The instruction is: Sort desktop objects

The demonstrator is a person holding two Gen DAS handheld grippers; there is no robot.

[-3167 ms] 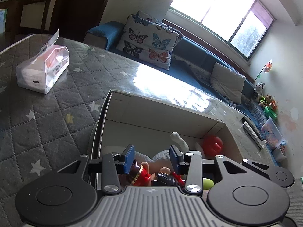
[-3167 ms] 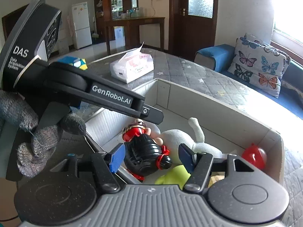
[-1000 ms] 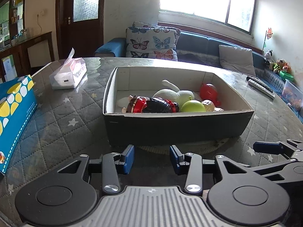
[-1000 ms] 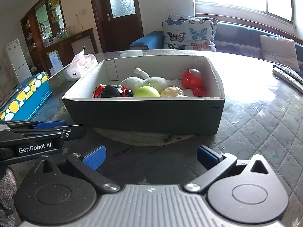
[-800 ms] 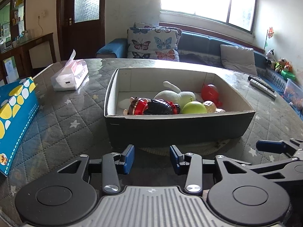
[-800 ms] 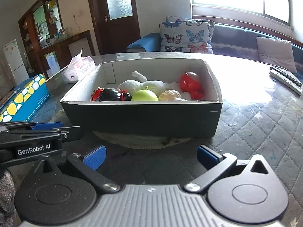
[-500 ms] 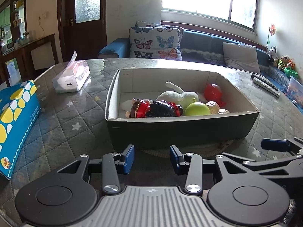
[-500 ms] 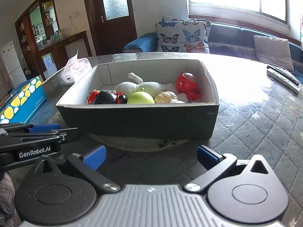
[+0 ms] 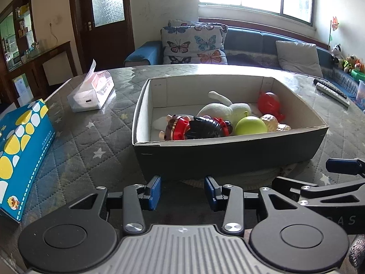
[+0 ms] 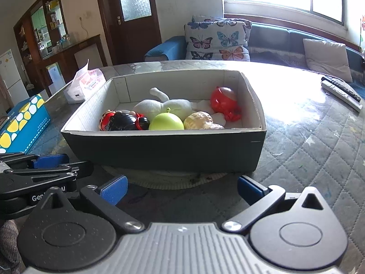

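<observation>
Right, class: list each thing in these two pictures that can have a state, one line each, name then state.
Left gripper: open, narrow gap, empty.
Right gripper: open wide, empty.
Cardboard box: open-topped, toys inside.
Green ball: resting in the box.
Red toy: lying in the box, by the right wall.
White plush: lying in the box.
Tissue pack: open, a tissue sticking up.
Blue carton: lying on the table.
Door: shut.

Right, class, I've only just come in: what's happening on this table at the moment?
Both handheld grippers, left gripper and right gripper, hover open and empty in front of the cardboard box. The toys lie inside it: a black and red doll, green ball, white plush and red toy.
</observation>
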